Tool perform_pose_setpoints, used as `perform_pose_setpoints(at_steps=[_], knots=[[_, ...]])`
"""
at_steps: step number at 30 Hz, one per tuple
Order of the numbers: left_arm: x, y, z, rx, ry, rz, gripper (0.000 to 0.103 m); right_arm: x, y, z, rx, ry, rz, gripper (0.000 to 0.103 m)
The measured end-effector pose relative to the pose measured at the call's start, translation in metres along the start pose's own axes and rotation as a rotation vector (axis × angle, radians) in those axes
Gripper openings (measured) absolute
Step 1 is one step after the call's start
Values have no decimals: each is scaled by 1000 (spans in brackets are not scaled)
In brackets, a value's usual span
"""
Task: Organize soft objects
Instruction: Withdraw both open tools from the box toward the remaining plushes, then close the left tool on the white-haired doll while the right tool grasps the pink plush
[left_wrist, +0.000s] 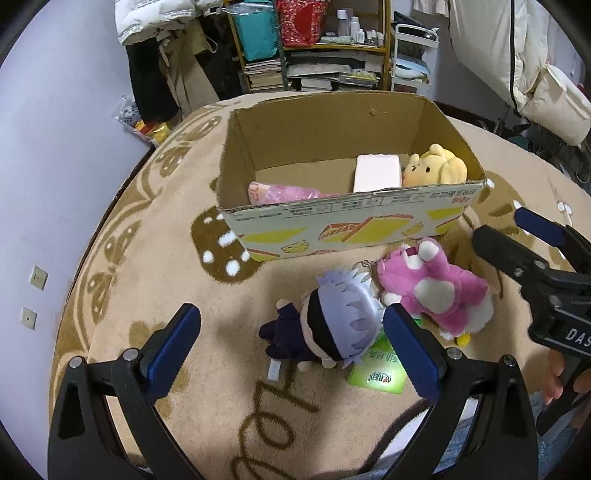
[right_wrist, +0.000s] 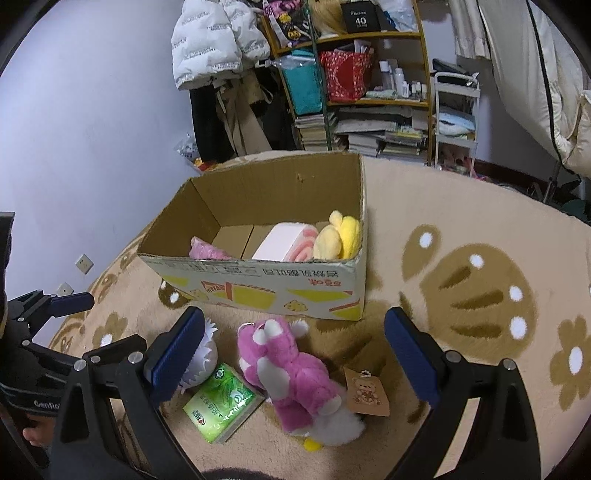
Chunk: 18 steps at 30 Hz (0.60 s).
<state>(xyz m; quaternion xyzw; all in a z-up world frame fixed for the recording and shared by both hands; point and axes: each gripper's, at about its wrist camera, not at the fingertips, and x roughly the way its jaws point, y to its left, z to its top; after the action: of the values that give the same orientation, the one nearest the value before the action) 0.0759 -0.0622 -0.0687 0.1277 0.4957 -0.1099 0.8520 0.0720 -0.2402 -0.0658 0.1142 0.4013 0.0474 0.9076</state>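
Observation:
An open cardboard box (left_wrist: 343, 230) (right_wrist: 258, 284) stands on the rug and holds a yellow bear plush (left_wrist: 434, 168) (right_wrist: 338, 236), a pink-white block (left_wrist: 376, 171) (right_wrist: 284, 242) and a pink wrapped item (left_wrist: 280, 192) (right_wrist: 207, 251). In front of it lie a white-haired doll in dark clothes (left_wrist: 325, 325) (right_wrist: 201, 358), a pink bear plush (left_wrist: 432, 288) (right_wrist: 291, 373) and a green tissue pack (left_wrist: 380, 369) (right_wrist: 219, 406). My left gripper (left_wrist: 291, 349) hovers open over the doll. My right gripper (right_wrist: 293, 352) hangs open above the pink bear; in the left wrist view the right gripper (left_wrist: 506, 229) shows at the right edge.
A beige round rug (right_wrist: 461, 229) with brown flower patterns covers the floor. A brown paper tag (right_wrist: 367, 395) lies right of the pink bear. Cluttered shelves (right_wrist: 369, 92), hanging coats (right_wrist: 218, 48) and a wall stand behind the box. A person's fingers (left_wrist: 554, 376) grip the right handle.

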Motion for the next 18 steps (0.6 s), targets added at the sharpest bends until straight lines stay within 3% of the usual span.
perform_pose_setpoints(at_steps=[18], knots=[[36, -28, 6, 106, 58, -31, 99, 41, 0, -1, 33, 106, 45, 102]])
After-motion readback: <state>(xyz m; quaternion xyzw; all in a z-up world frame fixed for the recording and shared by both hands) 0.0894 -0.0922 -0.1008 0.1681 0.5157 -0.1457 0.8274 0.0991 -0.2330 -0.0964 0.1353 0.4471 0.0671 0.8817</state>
